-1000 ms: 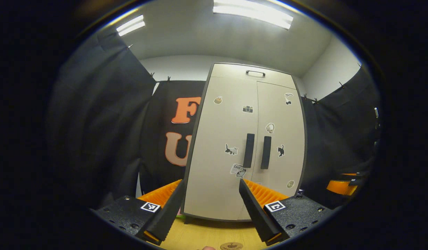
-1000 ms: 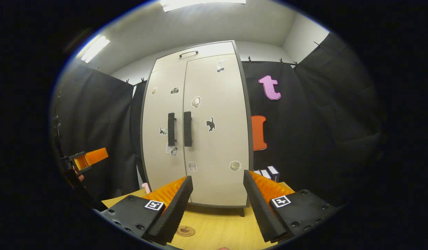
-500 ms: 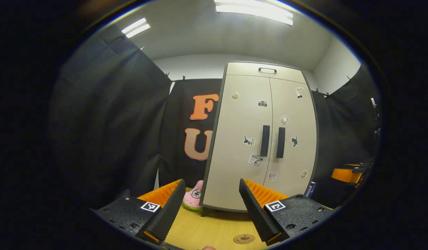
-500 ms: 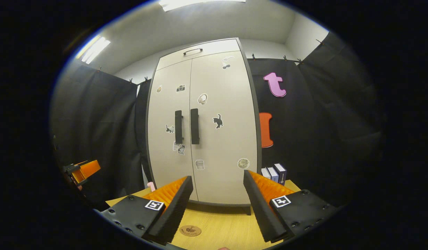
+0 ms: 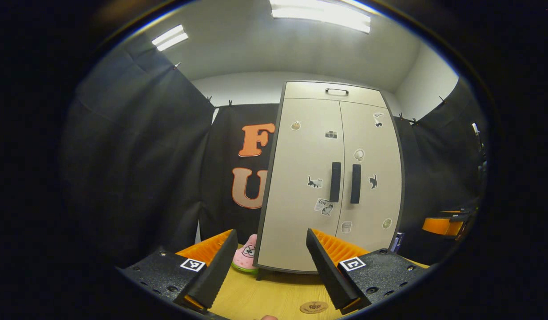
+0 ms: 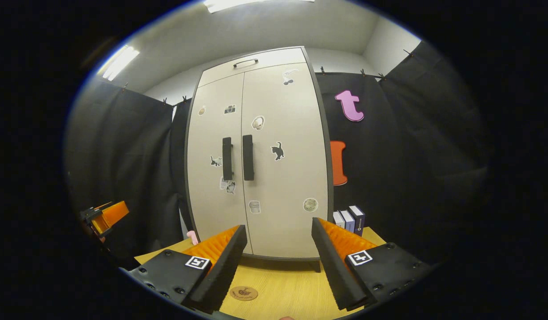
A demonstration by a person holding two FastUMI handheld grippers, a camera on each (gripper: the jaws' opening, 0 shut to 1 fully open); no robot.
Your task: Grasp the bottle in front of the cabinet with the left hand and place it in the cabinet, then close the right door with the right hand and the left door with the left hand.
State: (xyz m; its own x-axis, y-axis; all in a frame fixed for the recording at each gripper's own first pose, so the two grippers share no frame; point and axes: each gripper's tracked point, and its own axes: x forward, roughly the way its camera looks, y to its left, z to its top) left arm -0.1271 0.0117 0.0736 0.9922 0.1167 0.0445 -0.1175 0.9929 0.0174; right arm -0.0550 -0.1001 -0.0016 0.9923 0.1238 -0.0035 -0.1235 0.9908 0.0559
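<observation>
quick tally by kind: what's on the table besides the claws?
Cabinet, both doors shut: 1
Pink star plush: 1
Upright boxes right of the cabinet: 3
Round wooden coaster: 1
Total: 6

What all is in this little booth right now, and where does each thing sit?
Cabinet: one, beige with a dark frame, on the table, both doors shut.
Door handles: two, black, side by side at the door seam.
Stickers: several, on both doors.
Table: one, light wood.
Star plush toy: one, pink, left of the cabinet.
Books: three, dark, right of the cabinet.
Round emblem: one, brown, on the tabletop.
Left tool: one, open.
Right tool: one, open.
</observation>
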